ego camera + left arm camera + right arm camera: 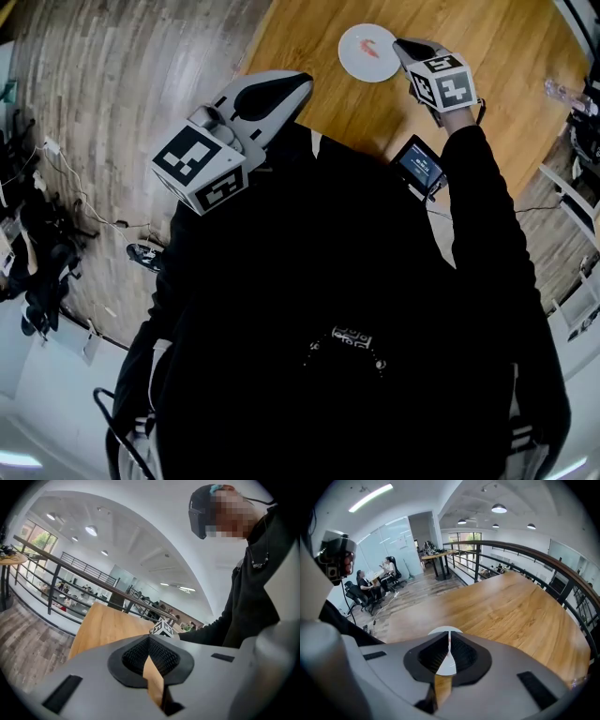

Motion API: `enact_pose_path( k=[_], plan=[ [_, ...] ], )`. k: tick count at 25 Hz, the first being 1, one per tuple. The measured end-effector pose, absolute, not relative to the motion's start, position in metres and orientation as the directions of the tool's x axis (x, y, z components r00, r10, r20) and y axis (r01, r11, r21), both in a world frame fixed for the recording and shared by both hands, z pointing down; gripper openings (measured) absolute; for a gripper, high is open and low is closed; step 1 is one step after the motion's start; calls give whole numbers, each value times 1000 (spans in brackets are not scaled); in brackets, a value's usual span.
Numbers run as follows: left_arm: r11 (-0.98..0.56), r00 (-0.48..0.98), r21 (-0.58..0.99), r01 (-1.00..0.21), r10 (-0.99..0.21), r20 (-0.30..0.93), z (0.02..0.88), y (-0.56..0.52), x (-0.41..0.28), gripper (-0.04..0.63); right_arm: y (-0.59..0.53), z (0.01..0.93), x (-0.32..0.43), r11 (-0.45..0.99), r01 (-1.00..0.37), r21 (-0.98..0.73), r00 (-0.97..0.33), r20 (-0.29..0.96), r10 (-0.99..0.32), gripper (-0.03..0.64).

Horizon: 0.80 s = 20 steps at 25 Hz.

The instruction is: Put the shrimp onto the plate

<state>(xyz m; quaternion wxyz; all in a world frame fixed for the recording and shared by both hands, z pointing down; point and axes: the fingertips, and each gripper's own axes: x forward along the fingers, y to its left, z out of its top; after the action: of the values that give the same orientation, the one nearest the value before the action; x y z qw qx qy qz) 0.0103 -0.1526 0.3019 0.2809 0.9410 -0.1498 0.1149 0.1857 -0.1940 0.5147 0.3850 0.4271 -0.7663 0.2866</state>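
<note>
A white plate (361, 58) sits on the wooden table (506, 42) with an orange-red shrimp (370, 49) lying on it. My right gripper (399, 44) hovers just over the plate's right rim, its jaws shut with nothing between them. In the right gripper view the plate (447, 663) shows as a white sliver behind the closed gripper (449, 637). My left gripper (302, 84) is held back over the table's near edge, close to the person's chest. Its jaws (149, 640) meet at the tips and hold nothing.
A small screen device (419, 165) stands at the table's near edge beside the right arm. A clear plastic bottle (564, 92) lies at the table's far right. A railing (525, 555) runs behind the table. People sit at desks (370, 581) across the room.
</note>
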Motion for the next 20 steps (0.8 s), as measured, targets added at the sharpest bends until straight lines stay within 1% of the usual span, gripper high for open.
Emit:
enact_pose_path(
  k=[5,12,14,17,20],
  plan=[
    [-854,958,467,-231,-115,264,298,-150,42,6,-177,450,186,436,-889,-138,-382,749,-541,20],
    [-913,974,405,-50,45,223,259,-130,132,6,-119,338,246,304,-925,-230,-381,581,-719,20],
    [-932,972,362,22,105,210,241,-127,151,6,-106,306,254,295,-932,-212,-363,534,-764,20],
    [-948,965,273,161,209,156,204,-115,145,6,-87,261,230,275,-943,-189,-332,463,-822,18],
    [-948,953,202,245,274,129,191,-101,133,6,-65,233,201,268,-945,-186,-321,396,-860,18]
  ],
)
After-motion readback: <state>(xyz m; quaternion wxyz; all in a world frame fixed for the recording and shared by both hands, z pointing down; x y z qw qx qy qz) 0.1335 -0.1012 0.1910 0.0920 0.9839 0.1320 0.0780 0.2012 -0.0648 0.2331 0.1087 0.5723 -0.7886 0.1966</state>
